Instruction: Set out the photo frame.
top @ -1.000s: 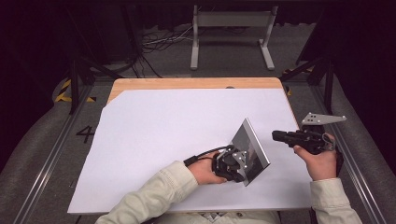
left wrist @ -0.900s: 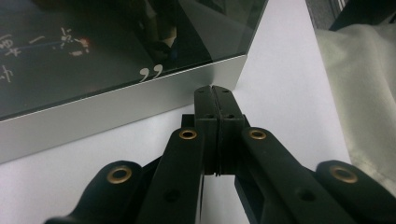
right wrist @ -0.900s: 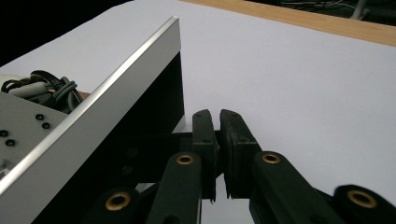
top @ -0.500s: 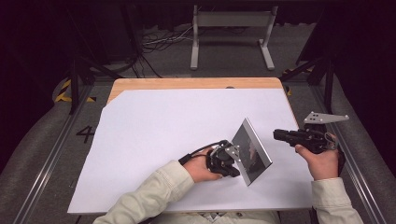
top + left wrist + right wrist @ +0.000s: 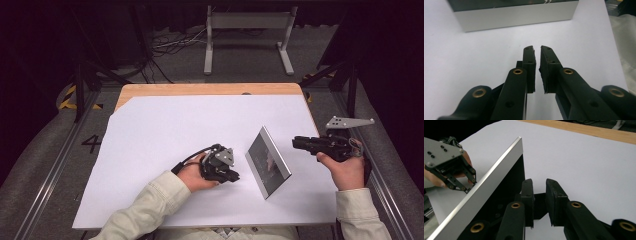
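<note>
Now that the picture frame [image 5: 267,163] stands propped on the white sheet [image 5: 165,125] by itself, your placing step looks done. Your left gripper [image 5: 231,176] sits just short of the frame's front, its jaws parted by a narrow gap after opening, nothing between them. Your right gripper [image 5: 297,142] waits behind the frame's back, jaws likewise opened slightly and empty. What's left, probably, is drawing both hands clear.

- One silver-framed picture frame [image 5: 267,162], standing tilted on the table.
- Two handheld grippers: the left gripper [image 5: 231,175] and the right gripper [image 5: 296,142].
- Two hands, one behind each gripper.
- One white sheet [image 5: 180,130] covering one wooden table [image 5: 200,89].
- One metal stand [image 5: 248,22] beyond the table.
</note>
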A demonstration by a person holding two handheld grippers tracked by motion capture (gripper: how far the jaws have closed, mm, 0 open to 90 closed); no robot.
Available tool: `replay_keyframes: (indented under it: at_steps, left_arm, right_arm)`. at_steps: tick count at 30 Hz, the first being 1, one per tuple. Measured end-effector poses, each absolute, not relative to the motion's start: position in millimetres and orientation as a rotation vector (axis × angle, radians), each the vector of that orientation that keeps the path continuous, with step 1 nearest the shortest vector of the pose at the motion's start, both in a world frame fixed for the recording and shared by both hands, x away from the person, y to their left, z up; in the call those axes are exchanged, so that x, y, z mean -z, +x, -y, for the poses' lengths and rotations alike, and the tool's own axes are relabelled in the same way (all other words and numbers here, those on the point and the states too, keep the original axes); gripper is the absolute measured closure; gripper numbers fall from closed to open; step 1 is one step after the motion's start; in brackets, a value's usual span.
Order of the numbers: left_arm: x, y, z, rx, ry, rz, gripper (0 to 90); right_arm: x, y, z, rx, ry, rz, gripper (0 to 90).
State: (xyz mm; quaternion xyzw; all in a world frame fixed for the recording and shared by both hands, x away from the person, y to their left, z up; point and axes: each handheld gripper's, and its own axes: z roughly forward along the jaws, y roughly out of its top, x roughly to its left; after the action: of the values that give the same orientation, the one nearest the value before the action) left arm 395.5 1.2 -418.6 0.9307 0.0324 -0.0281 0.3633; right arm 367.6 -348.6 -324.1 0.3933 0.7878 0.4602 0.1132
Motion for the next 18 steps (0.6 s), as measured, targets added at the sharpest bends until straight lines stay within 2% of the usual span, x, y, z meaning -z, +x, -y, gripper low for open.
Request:
replay_keyframes:
  at_steps: [18]
  left_arm:
    - [412, 410, -71, -0.016, 2.268, -0.303, 79.3]
  right_arm:
    - [312, 366, 333, -1.375, 1.206, -2.312, 70.9]
